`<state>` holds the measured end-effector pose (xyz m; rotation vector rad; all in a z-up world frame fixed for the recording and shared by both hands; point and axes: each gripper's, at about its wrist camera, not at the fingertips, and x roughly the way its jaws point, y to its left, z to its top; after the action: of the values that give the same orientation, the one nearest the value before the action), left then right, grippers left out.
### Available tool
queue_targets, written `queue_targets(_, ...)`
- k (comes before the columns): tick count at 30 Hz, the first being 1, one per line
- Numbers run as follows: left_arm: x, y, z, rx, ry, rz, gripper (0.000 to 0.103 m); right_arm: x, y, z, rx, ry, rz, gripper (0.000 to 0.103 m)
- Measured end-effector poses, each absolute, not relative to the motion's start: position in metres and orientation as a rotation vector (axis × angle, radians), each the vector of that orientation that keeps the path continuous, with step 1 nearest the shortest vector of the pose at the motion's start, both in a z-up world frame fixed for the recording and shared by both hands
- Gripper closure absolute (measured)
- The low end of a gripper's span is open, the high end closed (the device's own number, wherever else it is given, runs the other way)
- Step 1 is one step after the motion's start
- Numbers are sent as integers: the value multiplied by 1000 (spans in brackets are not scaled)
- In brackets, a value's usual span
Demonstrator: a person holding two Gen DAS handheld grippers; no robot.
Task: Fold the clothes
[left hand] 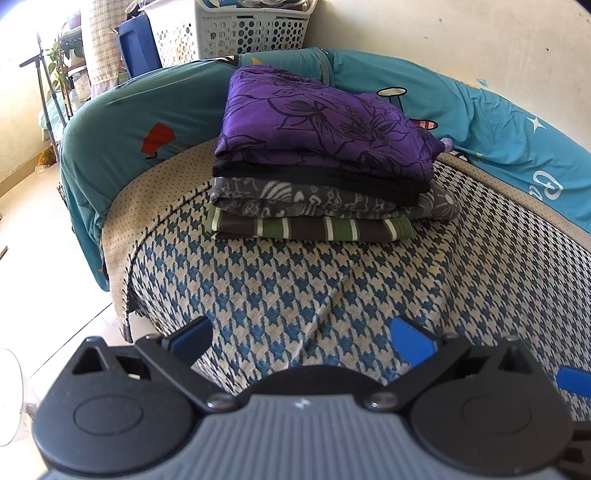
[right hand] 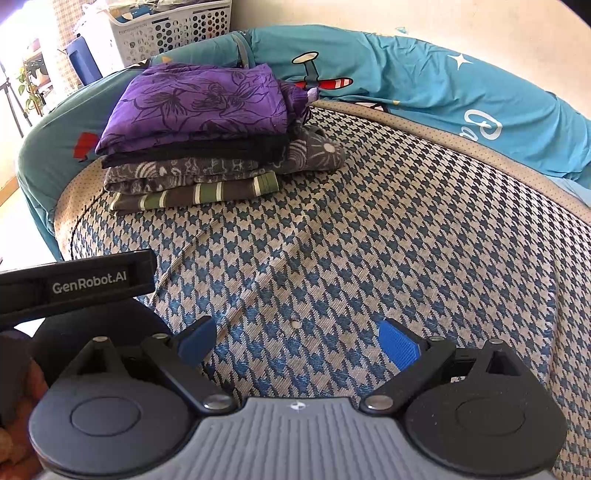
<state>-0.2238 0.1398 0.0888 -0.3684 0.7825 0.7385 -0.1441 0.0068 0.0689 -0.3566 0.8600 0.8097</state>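
Far left in the left wrist view, a white perforated laundry basket [left hand: 236, 29] is sitting behind the bed end w/ a blue bin [left hand: 138, 44] just beside it on its left. A teal cartoon-print sheet [left hand: 122, 122] is wrapping along the far edge of the bed, and a blue-and-beige houndstooth mat [left hand: 295, 280] is covering the bed top. The stack of folded clothes [left hand: 321, 162] is resting on the far-left part of that mat, close to the teal sheet: purple floral garment [left hand: 317, 114] on top, a black layer under it, then a grey patterned piece [left hand: 332, 201], w/ a green-striped piece [left hand: 314, 229] at the bottom touching the mat. Near centre, the left claw [left hand: 301, 338] is hovering above bare mat, fingers spread wide apart, gripping nothing, well apart from the stack. In the right wrist view the same stack [right hand: 199, 140] is lying far left, and the left unit's black body w/ a GenRobot.AI label [right hand: 88, 286] is showing at the near left edge. The right claw [right hand: 297, 341] is likewise hanging released, blue pads [right hand: 399, 345] splayed, nothing btwn them, over the mat [right hand: 369, 221].
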Motion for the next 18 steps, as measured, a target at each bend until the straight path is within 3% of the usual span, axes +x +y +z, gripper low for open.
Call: queue_targets(18, -221, 132, 91, -339, 773, 736, 0, -144, -6, 74, -347, 856, 801, 8)
